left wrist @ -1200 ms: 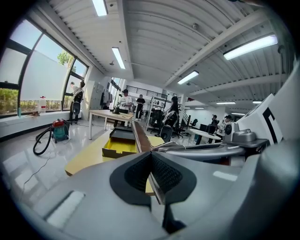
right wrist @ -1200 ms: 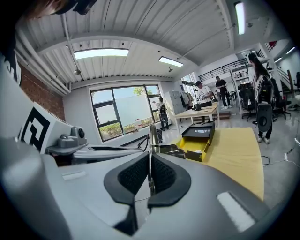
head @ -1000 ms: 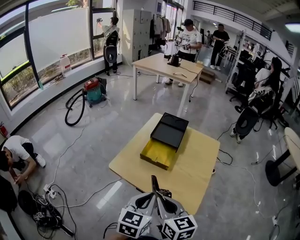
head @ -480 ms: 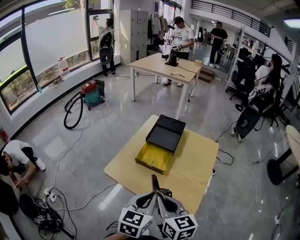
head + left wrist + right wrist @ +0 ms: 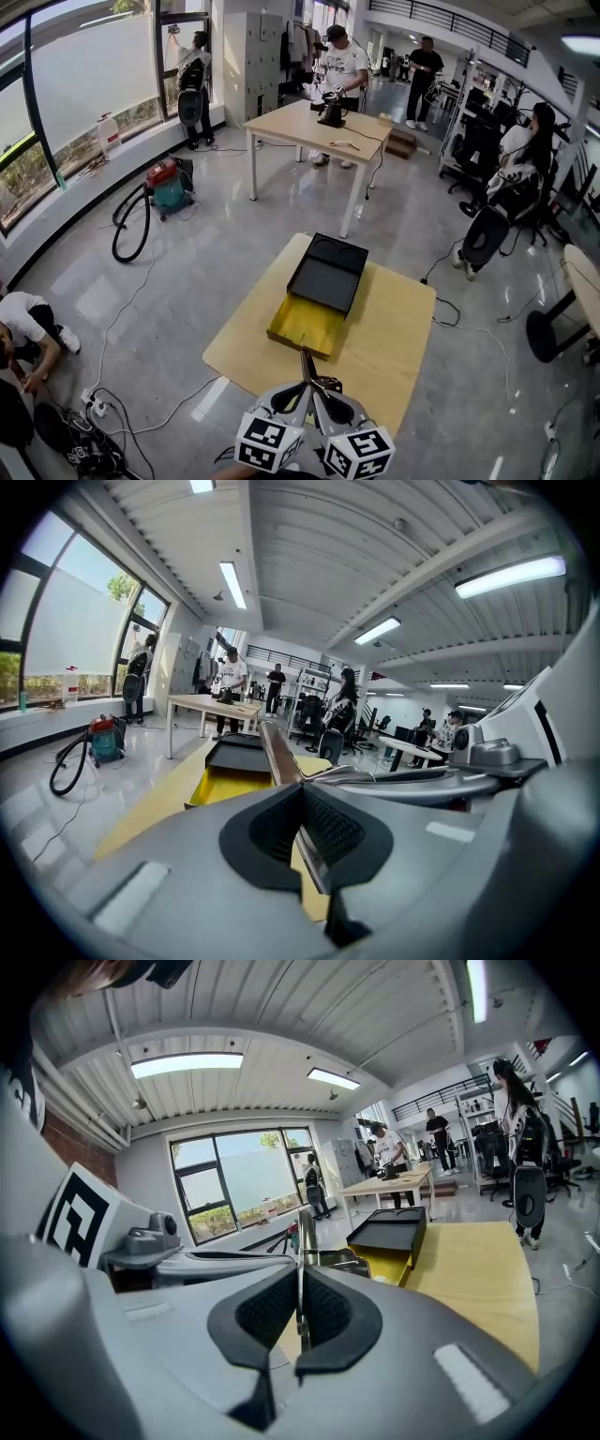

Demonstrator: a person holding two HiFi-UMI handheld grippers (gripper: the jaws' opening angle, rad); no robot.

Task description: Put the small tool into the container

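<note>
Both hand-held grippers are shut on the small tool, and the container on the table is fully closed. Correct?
No. The container on the table is partly open: the head view shows its yellow inside bare at the near end, the black lid covering only the far part. The left hand-held gripper and right hand-held gripper are shut on the small tool.

A red-and-teal vacuum cleaner stands on the glossy floor near the windows. Farther off is a pale wooden table with a person in a white shirt behind it. Cables tangle at lower left, beside a crouching person.
</note>
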